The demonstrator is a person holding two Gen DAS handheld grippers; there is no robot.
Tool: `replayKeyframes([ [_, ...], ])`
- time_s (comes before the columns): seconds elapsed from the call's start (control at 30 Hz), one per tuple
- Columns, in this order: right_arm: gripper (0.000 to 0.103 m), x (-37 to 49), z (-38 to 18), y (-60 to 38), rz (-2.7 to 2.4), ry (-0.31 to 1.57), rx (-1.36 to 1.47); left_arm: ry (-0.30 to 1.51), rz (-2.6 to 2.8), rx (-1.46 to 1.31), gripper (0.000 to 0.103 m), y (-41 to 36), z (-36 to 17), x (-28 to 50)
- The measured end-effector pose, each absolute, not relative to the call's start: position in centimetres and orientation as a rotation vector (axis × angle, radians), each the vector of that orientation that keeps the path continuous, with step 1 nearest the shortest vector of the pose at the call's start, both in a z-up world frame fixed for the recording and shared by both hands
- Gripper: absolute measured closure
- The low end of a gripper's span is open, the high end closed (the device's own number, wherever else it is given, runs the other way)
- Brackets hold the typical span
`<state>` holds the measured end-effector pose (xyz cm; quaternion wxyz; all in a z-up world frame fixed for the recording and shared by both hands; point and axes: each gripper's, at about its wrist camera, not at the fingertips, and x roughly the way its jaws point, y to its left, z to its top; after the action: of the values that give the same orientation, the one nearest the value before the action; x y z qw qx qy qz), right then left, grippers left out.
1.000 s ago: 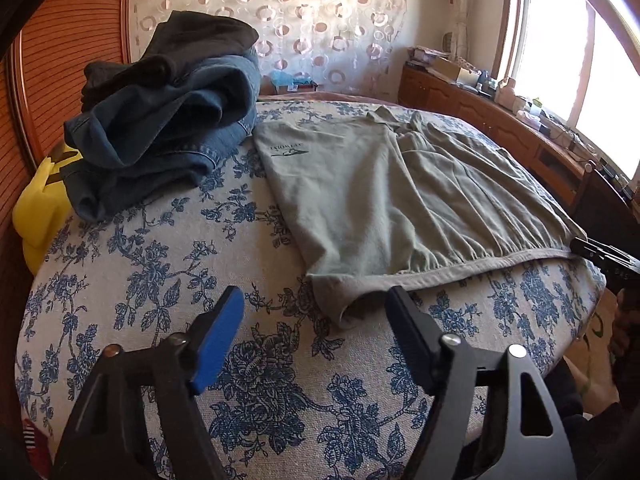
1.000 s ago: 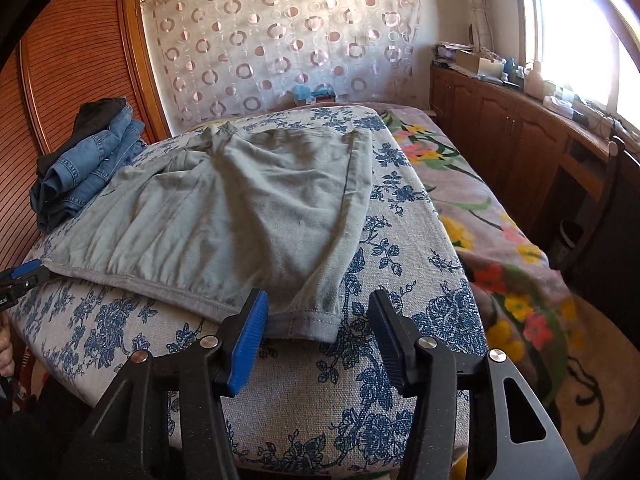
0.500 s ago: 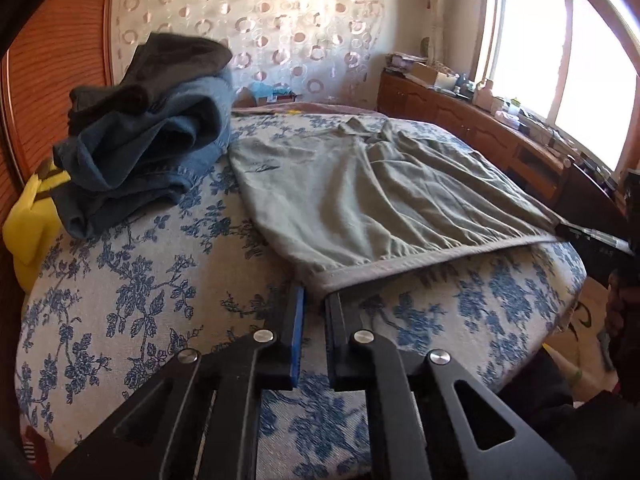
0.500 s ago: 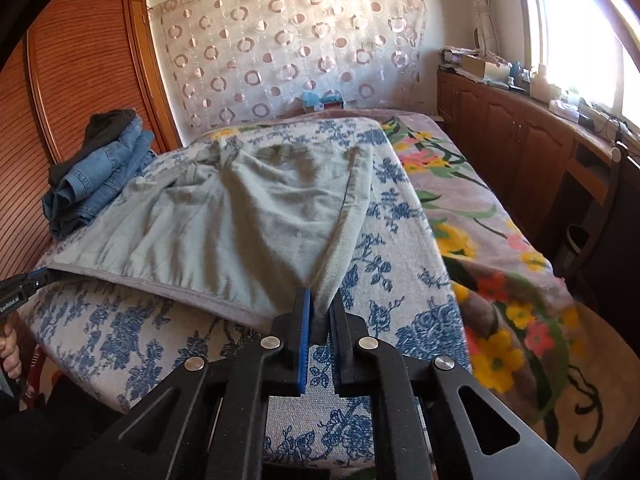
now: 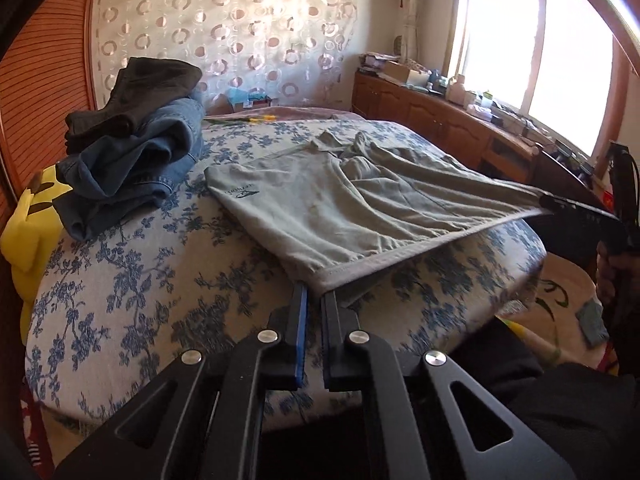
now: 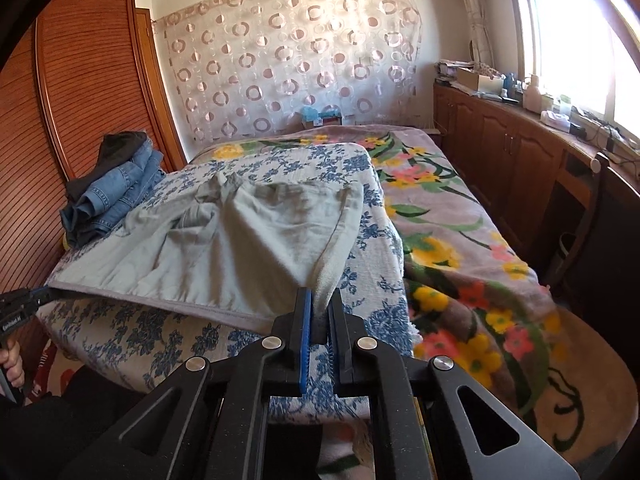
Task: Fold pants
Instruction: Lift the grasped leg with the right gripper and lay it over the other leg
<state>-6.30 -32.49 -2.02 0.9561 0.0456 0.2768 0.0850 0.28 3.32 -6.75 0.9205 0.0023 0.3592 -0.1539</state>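
Observation:
Grey-green pants (image 5: 340, 200) (image 6: 240, 248) lie spread on the bed's blue-flowered cover (image 5: 132, 280) (image 6: 376, 264). My left gripper (image 5: 314, 294) is shut on the near left corner of their waistband. My right gripper (image 6: 318, 300) is shut on the near right corner. The waistband edge is lifted off the bed and stretched taut between the two grippers. In the left wrist view the right gripper (image 5: 568, 206) shows at the far right, held by a hand. In the right wrist view the left gripper (image 6: 24, 300) shows at the far left edge.
A pile of folded jeans and dark clothes (image 5: 132, 148) (image 6: 112, 188) sits at the bed's left side, next to a yellow cushion (image 5: 28, 216). A flowered blanket (image 6: 460, 248) covers the bed's right part. Wooden cabinets (image 6: 500, 148) with clutter run under the window.
Both grippers went from open around the waistband corners to shut on them, then rose and pulled back, lifting the waistband edge off the bed and drawing it taut.

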Motion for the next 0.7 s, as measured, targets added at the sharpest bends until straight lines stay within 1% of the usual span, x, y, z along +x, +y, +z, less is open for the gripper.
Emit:
replayKeyframes([
  [0.23,0.096,-5.7,-2.6,-31.9,0.179,0.567,0.105,0.763,-0.315,0.005,0.096,3.0,-7.3,0.4],
  [0.27,0.096,-5.6,-2.6,-31.9,0.180,0.567,0.107,0.767,-0.318,-0.002,0.095,3.1,-7.3,0.4],
  [0.3,0.096,-5.5,-2.5,-31.9,0.182,0.567,0.110,0.773,-0.320,-0.010,0.092,3.3,-7.3,0.5],
  [0.37,0.096,-5.4,-2.5,-31.8,0.186,0.567,0.111,0.776,-0.319,-0.021,0.091,3.3,-7.1,0.2],
  [0.43,0.096,-5.2,-2.4,-31.9,0.190,0.567,0.115,0.772,-0.315,-0.026,0.085,3.3,-6.9,-0.2],
  [0.53,0.096,-4.9,-2.4,-31.8,0.192,0.563,0.123,0.762,-0.300,-0.029,0.071,3.8,-6.6,-0.3],
  [0.57,0.096,-4.8,-2.4,-31.8,0.193,0.562,0.121,0.757,-0.297,-0.035,0.060,4.0,-6.5,-0.3],
  [0.6,0.096,-4.8,-2.4,-31.7,0.194,0.561,0.120,0.750,-0.288,-0.045,0.054,4.3,-6.4,-0.3],
  [0.67,0.096,-4.6,-2.5,-31.4,0.200,0.561,0.116,0.745,-0.275,-0.054,0.052,4.7,-6.3,-0.1],
  [0.7,0.096,-4.5,-2.5,-31.3,0.203,0.559,0.116,0.748,-0.263,-0.052,0.045,4.9,-6.4,0.0],
])
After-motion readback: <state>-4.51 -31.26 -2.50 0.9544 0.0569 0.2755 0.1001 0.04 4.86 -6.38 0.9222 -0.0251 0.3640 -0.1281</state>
